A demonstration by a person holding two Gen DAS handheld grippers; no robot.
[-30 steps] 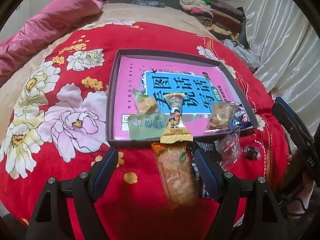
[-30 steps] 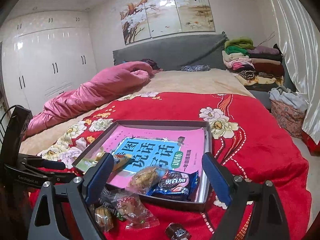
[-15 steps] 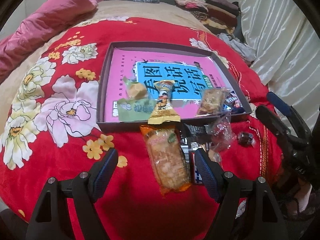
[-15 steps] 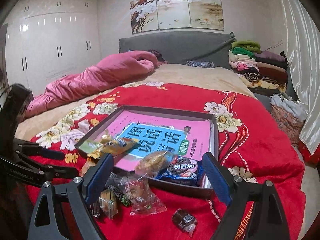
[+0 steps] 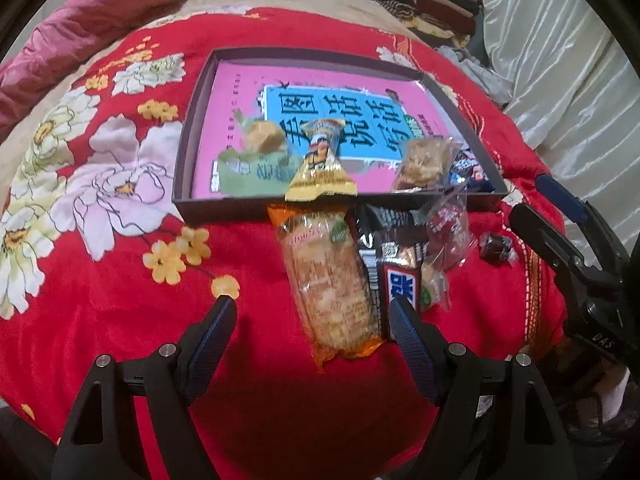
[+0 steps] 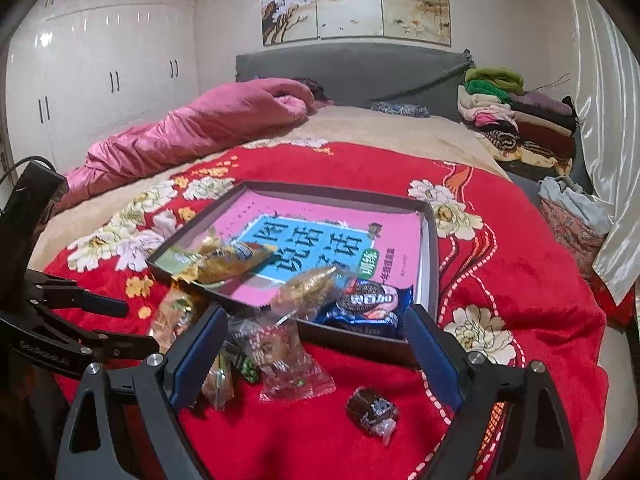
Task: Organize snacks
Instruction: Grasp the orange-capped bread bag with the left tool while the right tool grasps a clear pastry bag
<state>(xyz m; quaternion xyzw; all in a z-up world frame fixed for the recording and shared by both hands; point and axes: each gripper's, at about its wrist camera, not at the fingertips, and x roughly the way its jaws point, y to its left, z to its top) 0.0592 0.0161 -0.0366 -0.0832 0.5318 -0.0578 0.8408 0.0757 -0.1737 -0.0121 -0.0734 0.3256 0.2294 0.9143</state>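
A shallow dark box (image 5: 192,128) (image 6: 430,240) lined with a pink and blue book lies on the red flowered blanket. Inside are a green packet (image 5: 256,168), a yellow wrapped snack (image 5: 322,164) overhanging the front wall, a clear cookie packet (image 5: 424,160) and a blue Oreo packet (image 6: 368,304). In front of the box lie an orange cracker pack (image 5: 330,280), a dark chocolate bar (image 5: 396,272), a clear red-print packet (image 6: 280,356) and a small dark candy (image 6: 372,408). My left gripper (image 5: 312,316) is open above the cracker pack. My right gripper (image 6: 316,328) is open above the loose packets.
A pink quilt (image 6: 192,128) lies along the bed's far left. Folded clothes (image 6: 516,120) are stacked at the far right by the grey headboard. A white curtain (image 5: 560,72) hangs on the right. The blanket drops off at the near bed edge.
Both grippers have drawn back toward the near bed edge and lowered slightly, so the loose snacks in front of the box now sit between their fingers. Nothing was grasped.
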